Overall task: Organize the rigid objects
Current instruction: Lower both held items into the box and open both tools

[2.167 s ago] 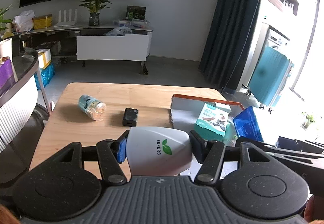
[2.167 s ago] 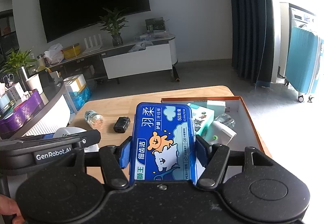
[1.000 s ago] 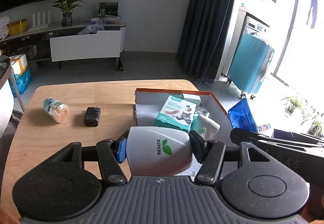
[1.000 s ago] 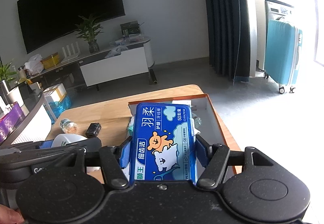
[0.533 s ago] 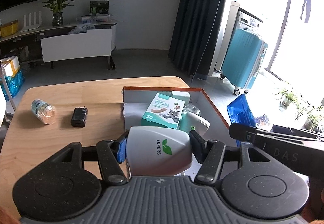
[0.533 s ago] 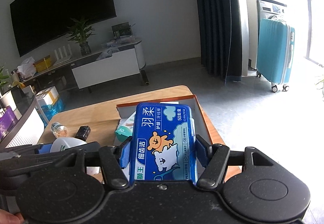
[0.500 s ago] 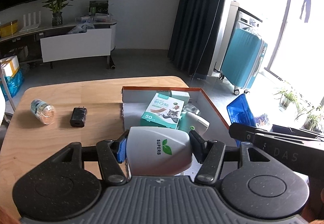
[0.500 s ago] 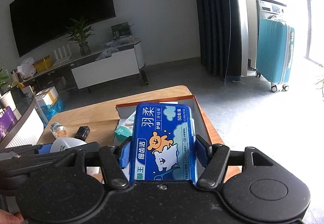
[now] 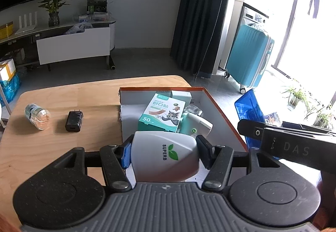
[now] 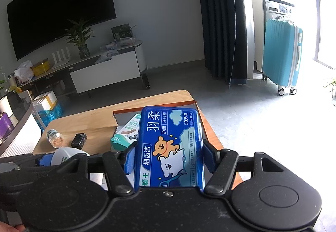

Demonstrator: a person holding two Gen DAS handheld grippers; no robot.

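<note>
Right gripper (image 10: 166,160) clamping blue floss box (image 10: 170,148) (over orange-rimmed box (image 10: 196,106))

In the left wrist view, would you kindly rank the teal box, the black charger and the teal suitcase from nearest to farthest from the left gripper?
1. The teal box, inside the orange-rimmed box just beyond the left gripper.
2. The black charger, on the wooden table off to the left.
3. The teal suitcase, standing on the floor far off to the right.

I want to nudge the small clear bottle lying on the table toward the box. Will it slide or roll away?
The small clear bottle lies on its side on the bare wooden table, so a sideways push would probably roll it. It looks small and plastic, likely light and stiff. Pushed along its length it may slide, though it could swivel.
</note>
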